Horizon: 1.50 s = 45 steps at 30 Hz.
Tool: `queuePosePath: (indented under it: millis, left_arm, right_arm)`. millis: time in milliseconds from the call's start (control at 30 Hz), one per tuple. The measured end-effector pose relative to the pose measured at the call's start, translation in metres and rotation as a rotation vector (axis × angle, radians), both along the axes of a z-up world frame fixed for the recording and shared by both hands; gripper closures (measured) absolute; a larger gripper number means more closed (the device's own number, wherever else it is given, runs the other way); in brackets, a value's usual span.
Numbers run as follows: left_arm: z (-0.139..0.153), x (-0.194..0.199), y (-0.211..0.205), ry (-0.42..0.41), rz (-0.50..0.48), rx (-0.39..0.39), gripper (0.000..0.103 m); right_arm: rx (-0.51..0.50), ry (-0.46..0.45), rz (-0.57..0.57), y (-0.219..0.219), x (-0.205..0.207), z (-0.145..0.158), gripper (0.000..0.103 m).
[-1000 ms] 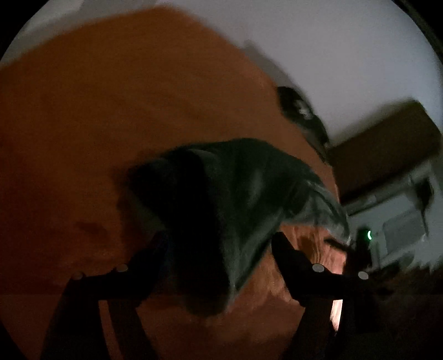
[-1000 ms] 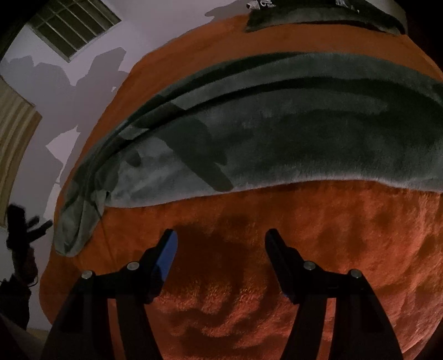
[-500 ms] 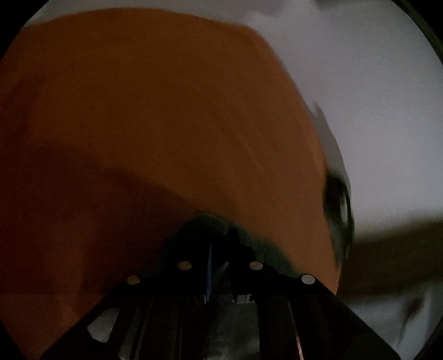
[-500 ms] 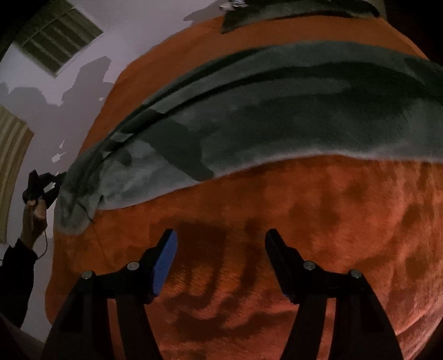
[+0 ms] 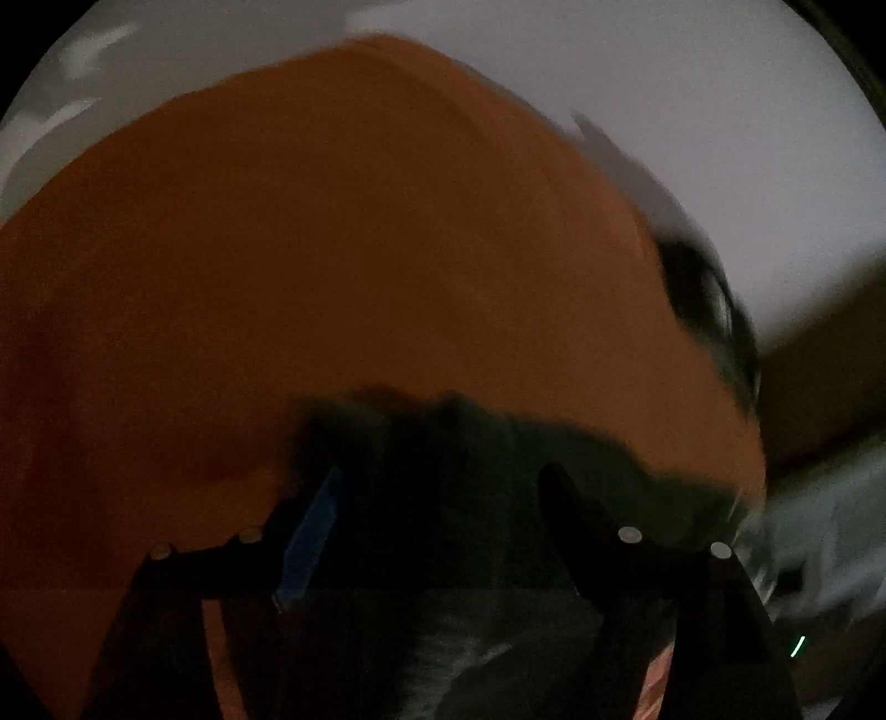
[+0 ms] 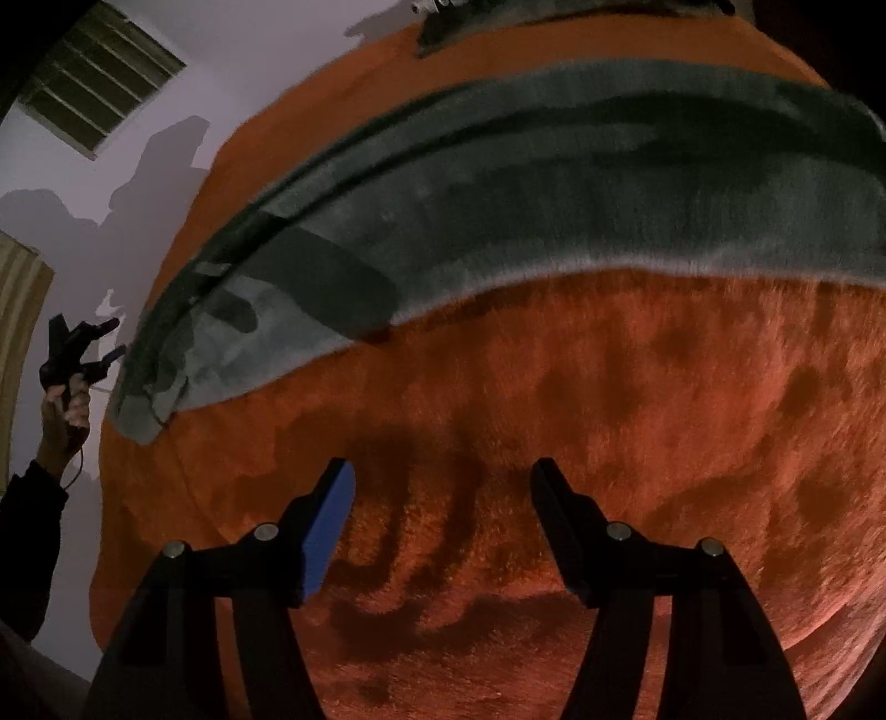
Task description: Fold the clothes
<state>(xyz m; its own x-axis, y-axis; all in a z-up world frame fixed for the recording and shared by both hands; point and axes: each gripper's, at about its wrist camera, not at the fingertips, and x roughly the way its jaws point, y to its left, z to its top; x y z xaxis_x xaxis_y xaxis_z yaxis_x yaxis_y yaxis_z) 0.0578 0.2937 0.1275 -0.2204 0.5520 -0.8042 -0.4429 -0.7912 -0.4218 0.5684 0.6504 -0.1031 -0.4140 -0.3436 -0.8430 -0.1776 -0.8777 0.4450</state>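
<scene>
A dark grey-green fleece garment point(image 6: 554, 210) lies folded lengthwise in a long band across an orange plush surface point(image 6: 609, 443). My right gripper point(image 6: 443, 493) is open and empty, above the orange surface just in front of the garment's near edge. My left gripper point(image 5: 437, 498) is open, with the garment's end point(image 5: 470, 471) lying dark between and under its fingers. In the right wrist view the left gripper point(image 6: 83, 354) shows small at the far left, held in a hand beside the garment's left end.
A second dark cloth point(image 6: 554, 16) lies at the far edge of the orange surface. A white wall with a vented window point(image 6: 99, 94) stands behind. In the left wrist view a dark object point(image 5: 709, 304) sits at the surface's right edge.
My left gripper was shut on the garment's end half a second ago and has now opened, letting it go. The right gripper has stayed open, shifting slightly over the orange surface.
</scene>
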Motion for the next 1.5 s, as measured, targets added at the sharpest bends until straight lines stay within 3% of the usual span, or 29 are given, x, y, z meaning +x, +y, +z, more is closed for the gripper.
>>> queuePosePath:
  millis: [33,67,133,167,233,333,433,467,567,667,733,833,900,1033,1100,1233,1300,1500]
  left_arm:
    - [-0.004,0.006,0.014,0.032,-0.016,-0.022,0.029]
    - [-0.007,0.012,0.028,0.064,-0.032,-0.043,0.039]
    - [-0.017,0.018,0.042,0.112,-0.024,-0.118,0.08]
    - [-0.02,0.022,0.047,0.132,-0.011,-0.145,0.086]
    - [-0.003,0.039,0.035,0.207,0.058,-0.081,0.088]
    - [0.045,0.092,-0.011,0.32,0.119,0.167,0.089]
    - [0.067,0.17,-0.023,0.454,-0.016,0.215,0.088]
    - [0.066,0.199,-0.023,0.467,-0.08,0.187,0.088]
    - [0.049,0.237,-0.027,0.388,-0.129,0.163,0.088]
    - [0.044,0.246,-0.048,0.327,-0.085,0.182,0.088]
    - [0.045,0.242,-0.059,0.324,-0.052,0.198,0.088]
    - [0.07,0.241,-0.104,0.356,-0.009,0.269,0.088]
    - [0.091,0.223,-0.117,0.37,0.025,0.33,0.088]
    - [0.091,0.156,-0.106,0.312,0.09,0.236,0.087]
    - [0.071,0.098,-0.094,0.21,0.141,0.183,0.087]
    - [0.012,-0.005,-0.068,-0.061,0.253,0.154,0.085]
    - [-0.011,-0.037,-0.053,-0.116,0.276,0.154,0.083]
    - [-0.059,-0.072,-0.019,-0.205,0.364,0.028,0.076]
  right_arm:
    - [-0.01,-0.014,0.007,-0.001,-0.001,-0.003,0.038]
    - [-0.024,-0.023,0.003,-0.001,-0.002,-0.006,0.038]
    - [-0.045,-0.034,0.007,-0.002,-0.003,-0.01,0.038]
    - [-0.047,-0.028,0.012,-0.004,-0.004,-0.009,0.038]
    - [-0.039,-0.009,0.021,-0.007,-0.006,-0.005,0.038]
    - [-0.041,0.017,0.021,-0.005,-0.002,0.003,0.038]
    - [-0.028,0.023,0.019,-0.001,0.005,0.006,0.038]
    - [-0.022,0.018,0.018,0.001,0.006,0.006,0.038]
    - [-0.022,-0.009,0.001,0.008,0.008,-0.001,0.038]
    - [-0.043,-0.031,-0.024,0.011,0.006,-0.008,0.038]
    - [-0.056,-0.033,-0.034,0.014,0.003,-0.008,0.038]
    - [-0.065,-0.021,-0.018,0.012,-0.002,-0.003,0.038]
    - [-0.069,-0.007,-0.001,0.007,-0.007,0.001,0.038]
    - [-0.069,-0.002,0.015,0.003,-0.008,0.003,0.038]
    - [-0.077,-0.008,0.008,0.004,-0.007,0.002,0.038]
    - [-0.081,-0.014,-0.011,0.004,-0.005,0.002,0.038]
    - [-0.078,-0.011,-0.019,0.005,-0.002,0.004,0.038]
    - [-0.051,-0.003,-0.026,0.009,0.01,0.008,0.038]
